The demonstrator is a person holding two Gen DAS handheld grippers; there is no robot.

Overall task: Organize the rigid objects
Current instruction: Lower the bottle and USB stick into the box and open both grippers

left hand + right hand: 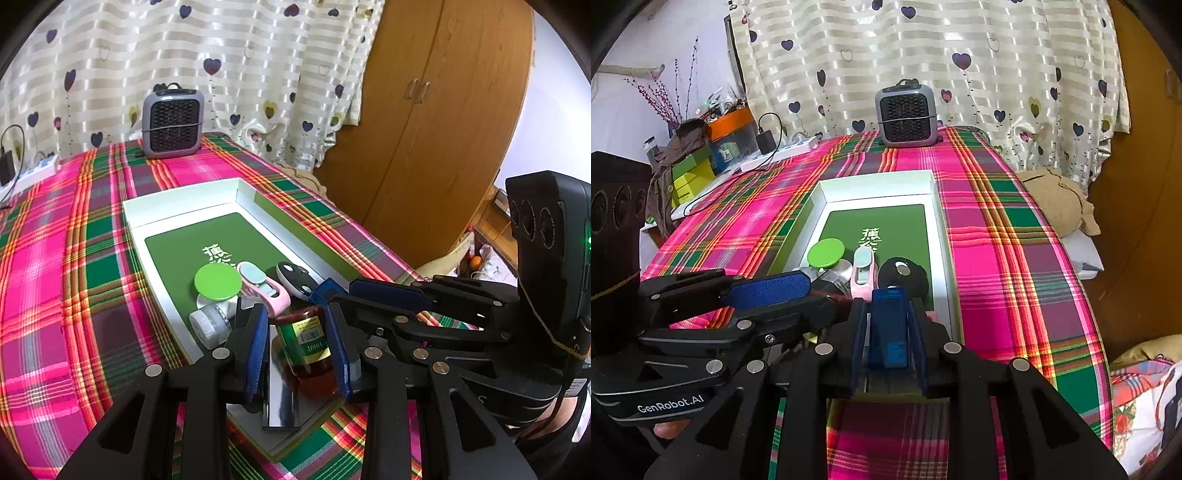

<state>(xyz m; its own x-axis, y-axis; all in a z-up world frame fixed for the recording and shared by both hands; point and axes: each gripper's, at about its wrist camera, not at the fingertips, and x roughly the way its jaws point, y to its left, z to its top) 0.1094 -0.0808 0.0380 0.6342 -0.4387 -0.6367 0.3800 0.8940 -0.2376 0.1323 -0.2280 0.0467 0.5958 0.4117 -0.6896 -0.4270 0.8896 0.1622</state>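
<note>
- Two tongs loaded: left tongs (297, 345) grip a brown glass jar with green label (308, 350); right tongs (888, 343) grip a translucent blue plastic block (888, 328).
- Both items hang over the near end of the white shallow cardboard box (875, 188); recommend lowering them into bare floor, clear of the round green lid (826, 252).

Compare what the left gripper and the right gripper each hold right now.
The left gripper holds a brown jar, rounded, amber, with a green label. The right gripper holds a blue block, flat-sided, translucent, unlabelled. Both are clamped over the near end of the white tray.
</note>
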